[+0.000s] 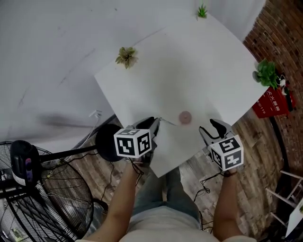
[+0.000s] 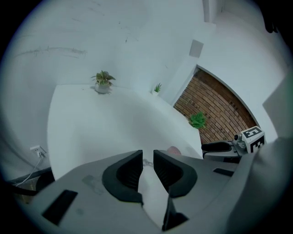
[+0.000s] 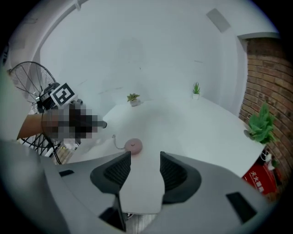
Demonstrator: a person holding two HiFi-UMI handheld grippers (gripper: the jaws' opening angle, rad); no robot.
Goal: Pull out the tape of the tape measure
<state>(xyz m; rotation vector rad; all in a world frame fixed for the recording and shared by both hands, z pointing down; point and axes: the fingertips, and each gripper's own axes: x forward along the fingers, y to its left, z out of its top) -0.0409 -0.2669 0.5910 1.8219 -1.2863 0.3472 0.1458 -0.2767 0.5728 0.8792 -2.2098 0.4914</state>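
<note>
A small round pink tape measure (image 1: 185, 117) lies on the white table (image 1: 199, 61), near its front corner. A thin short length of tape (image 1: 166, 121) runs from it to the left and ends near my left gripper (image 1: 154, 122). In the left gripper view the jaws of that gripper (image 2: 147, 156) stand a narrow gap apart, and the tape's end (image 2: 147, 162) shows just beyond the tips, not pinched. My right gripper (image 1: 208, 126) hovers to the right of the tape measure. It (image 3: 145, 157) is open and empty, with the pink case (image 3: 133, 146) ahead and left of its tips.
Three small potted plants (image 1: 126, 56) (image 1: 202, 11) (image 1: 266, 73) stand at the table's far edges. A standing fan (image 1: 42, 189) is on the floor at the left. A red box (image 1: 271, 105) sits by the brick wall (image 1: 284, 33) on the right.
</note>
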